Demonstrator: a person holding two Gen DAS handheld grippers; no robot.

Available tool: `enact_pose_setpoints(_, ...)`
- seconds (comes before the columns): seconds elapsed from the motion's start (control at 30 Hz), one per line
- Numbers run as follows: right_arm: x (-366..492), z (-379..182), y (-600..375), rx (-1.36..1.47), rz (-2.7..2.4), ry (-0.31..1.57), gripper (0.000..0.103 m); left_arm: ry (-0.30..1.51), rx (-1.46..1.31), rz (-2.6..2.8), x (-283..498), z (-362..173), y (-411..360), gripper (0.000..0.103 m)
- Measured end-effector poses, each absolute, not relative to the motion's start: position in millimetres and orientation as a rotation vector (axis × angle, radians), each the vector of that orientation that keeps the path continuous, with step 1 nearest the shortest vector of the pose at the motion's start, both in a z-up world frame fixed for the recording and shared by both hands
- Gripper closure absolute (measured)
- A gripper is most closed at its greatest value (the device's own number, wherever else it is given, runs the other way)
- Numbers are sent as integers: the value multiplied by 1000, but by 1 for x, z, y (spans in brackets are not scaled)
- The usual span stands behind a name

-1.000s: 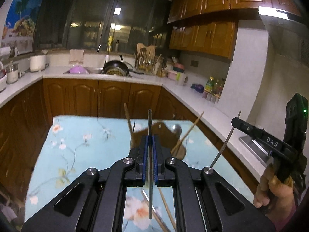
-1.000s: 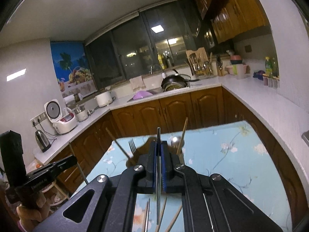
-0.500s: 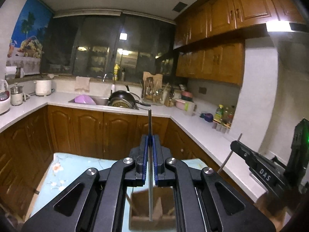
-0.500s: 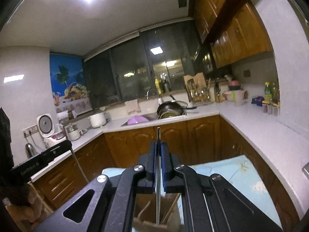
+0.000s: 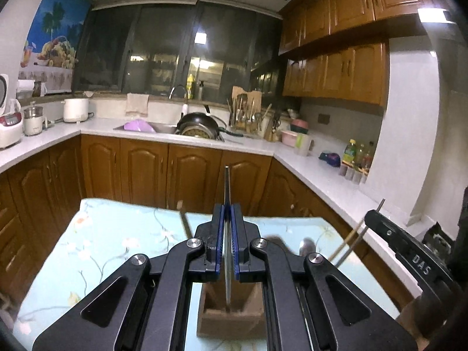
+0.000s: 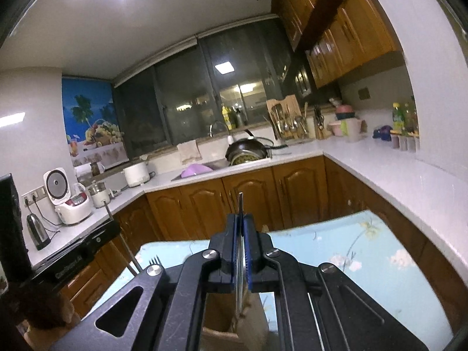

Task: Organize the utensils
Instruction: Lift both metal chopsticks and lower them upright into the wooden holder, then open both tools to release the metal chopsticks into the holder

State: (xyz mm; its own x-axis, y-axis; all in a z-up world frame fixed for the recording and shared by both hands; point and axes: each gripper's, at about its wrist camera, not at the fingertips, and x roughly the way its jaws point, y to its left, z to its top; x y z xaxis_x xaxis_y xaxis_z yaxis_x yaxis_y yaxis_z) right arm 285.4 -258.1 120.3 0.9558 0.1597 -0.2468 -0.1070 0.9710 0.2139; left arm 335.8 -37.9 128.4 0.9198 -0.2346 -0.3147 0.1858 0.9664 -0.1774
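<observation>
Metal, thin and grey: the left tool (image 5: 227,219) is clamped tight on a slim utensil (image 5: 227,187) that stands upright between its blue pads (image 5: 235,234), its top poking up past the fingertips and its lower end hanging just over the open mouth of a brown wooden holder (image 5: 231,318) directly beneath the tool. What kind of utensil it is cannot be told. The right tool (image 6: 240,225) is likewise closed on a second thin metal utensil (image 6: 239,204), held upright, with the holder (image 6: 222,330) below it as well. A fork (image 6: 154,261) shows just left of the right tool, near the holder. The holder stands on a bench (image 5: 117,234) covered in a light blue floral cloth.
</observation>
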Motion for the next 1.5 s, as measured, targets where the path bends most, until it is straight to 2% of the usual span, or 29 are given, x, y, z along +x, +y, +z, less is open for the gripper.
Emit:
enact_pose_setpoints(0.23,290,96,-261,219,140,351,98,389,-121,-218,328,103,-35,99)
enact_pose_setpoints(0.67,295,95,-257,222,140,393,98,423,-133,-222,332,106,-30,99)
enact_pose_setpoints(0.8,295,95,-260,232,150,395,92,447,-172,-236,334,108,-24,98)
enact_pose_setpoints(0.87,292,97,-263,246,155,390,79,444,-171,-244,329,110,-24,96)
enact_pose_setpoints(0.9,289,99,-265,254,159,384,66,440,-167,-248,325,111,-25,94)
enact_pose_setpoints(0.93,286,101,-267,261,161,373,58,431,-164,-254,320,114,-25,90)
enact_pose_setpoints(1.0,277,107,-270,272,162,352,57,413,-162,-252,309,118,-25,85)
enact_pose_setpoints(1.07,268,111,-274,285,164,339,51,386,-166,-247,293,124,-23,74)
enact_pose_setpoints(1.13,255,115,-278,298,169,322,35,361,-179,-243,276,128,-19,48)
enact_pose_setpoints(1.23,237,117,-283,302,164,302,25,353,-196,-230,253,126,-11,31)
enact_pose_setpoints(1.33,218,112,-286,309,163,302,15,391,-202,-220,236,114,-3,28)
enact_pose_setpoints(1.5,192,94,-291,317,157,348,11,489,-211,-193,220,81,10,27)
